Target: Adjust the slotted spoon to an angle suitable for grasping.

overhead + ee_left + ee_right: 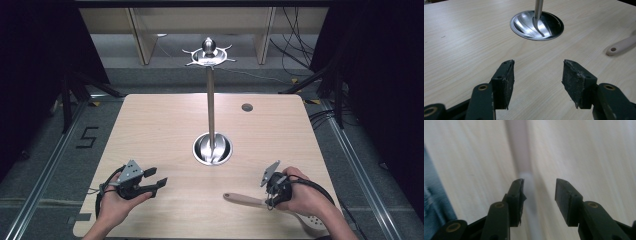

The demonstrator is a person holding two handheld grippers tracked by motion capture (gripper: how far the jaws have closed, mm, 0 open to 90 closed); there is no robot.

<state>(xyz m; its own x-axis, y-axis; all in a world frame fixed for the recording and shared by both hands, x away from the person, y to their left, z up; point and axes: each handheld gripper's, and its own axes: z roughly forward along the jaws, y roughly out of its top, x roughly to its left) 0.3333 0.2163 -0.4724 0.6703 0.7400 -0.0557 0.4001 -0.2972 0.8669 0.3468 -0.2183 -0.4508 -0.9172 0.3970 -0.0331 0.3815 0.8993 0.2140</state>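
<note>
Spatula (250, 200): lying on table (165, 125), near stand base (212, 148).
Right gripper (539, 187): jaws spread, apparently straddling handle.
Left gripper (537, 72): waiting, spread, empty.
Progress: hanging seemingly remaining.

The counter (150, 130) is a light wood-grain top with rounded corners. A round polished steel base (212, 149) sits on it just past centre toward 12 o'clock, carrying an upright steel pole (211, 100). A small dark round hole (247, 107) marks the surface toward 1 o'clock. A slotted spatula with a wooden handle (245, 200) lies flat near the 5 o'clock edge, handle end pointing toward 9 o'clock, well apart from the base.
</note>
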